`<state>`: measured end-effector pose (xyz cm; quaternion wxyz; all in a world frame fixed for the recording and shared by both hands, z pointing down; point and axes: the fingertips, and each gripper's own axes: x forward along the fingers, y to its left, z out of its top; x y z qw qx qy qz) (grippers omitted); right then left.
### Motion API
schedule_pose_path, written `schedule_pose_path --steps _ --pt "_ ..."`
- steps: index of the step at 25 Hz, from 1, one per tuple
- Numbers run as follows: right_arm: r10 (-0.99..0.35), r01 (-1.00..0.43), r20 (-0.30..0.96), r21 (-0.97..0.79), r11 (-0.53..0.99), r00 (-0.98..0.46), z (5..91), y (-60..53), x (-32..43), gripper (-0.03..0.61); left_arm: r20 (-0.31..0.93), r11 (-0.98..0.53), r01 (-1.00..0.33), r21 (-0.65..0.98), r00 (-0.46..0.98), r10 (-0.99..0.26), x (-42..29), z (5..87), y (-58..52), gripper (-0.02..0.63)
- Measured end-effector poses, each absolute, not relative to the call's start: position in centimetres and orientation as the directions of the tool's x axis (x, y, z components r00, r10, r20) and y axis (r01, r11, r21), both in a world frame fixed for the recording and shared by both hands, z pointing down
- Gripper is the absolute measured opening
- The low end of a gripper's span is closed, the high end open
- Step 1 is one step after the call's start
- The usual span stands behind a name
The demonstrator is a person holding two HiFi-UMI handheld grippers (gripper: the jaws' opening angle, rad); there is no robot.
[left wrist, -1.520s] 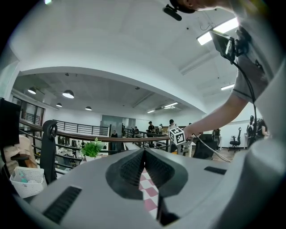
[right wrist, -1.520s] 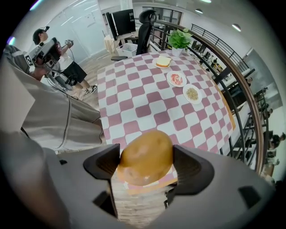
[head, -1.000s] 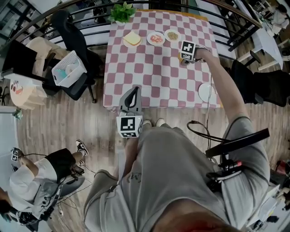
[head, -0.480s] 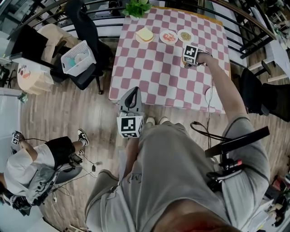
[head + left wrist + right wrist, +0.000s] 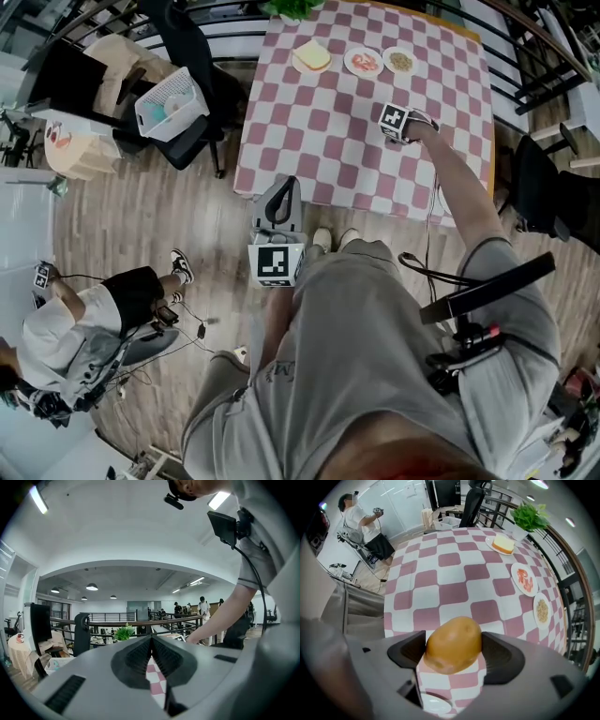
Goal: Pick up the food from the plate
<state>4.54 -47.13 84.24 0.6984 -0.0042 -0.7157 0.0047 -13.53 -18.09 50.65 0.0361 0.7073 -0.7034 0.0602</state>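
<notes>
A golden-brown potato (image 5: 454, 637) hangs above the pink-and-white checked table (image 5: 440, 578), with my right gripper (image 5: 453, 649) shut on it. Right below the jaws lies a small white plate (image 5: 436, 704) with nothing on it. In the head view the right gripper (image 5: 398, 123) is over the table's right half; the potato is hidden there. My left gripper (image 5: 279, 199) is shut with nothing in it. It is held low over the wooden floor by the table's near edge. In its own view the left gripper (image 5: 151, 644) looks across the room.
At the table's far side lie a bread slice (image 5: 312, 56), a plate of red food (image 5: 363, 62) and a plate of grains (image 5: 400, 61), beside a green plant (image 5: 529, 517). A black chair with a white basket (image 5: 169, 103) stands left. A person (image 5: 84, 342) sits lower left.
The head view has swung, so the table sits higher and further right. My right gripper has drawn back from the far plates toward me. The left gripper has hardly moved.
</notes>
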Motion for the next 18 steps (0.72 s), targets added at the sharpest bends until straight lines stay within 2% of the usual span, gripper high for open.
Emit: schedule_pose_path --steps 10,18 --pt "0.042 -0.012 0.999 -0.042 0.999 0.029 90.5 -44.6 6.0 0.364 0.181 0.008 -0.999 -0.041 -0.015 -0.983 -13.8 52.3 -17.7 0.008" --pt "0.041 -0.046 0.999 -0.040 0.998 0.014 90.4 -44.4 6.3 0.364 0.182 0.011 -0.999 -0.033 -0.017 -0.983 -14.0 52.3 -17.5 0.008"
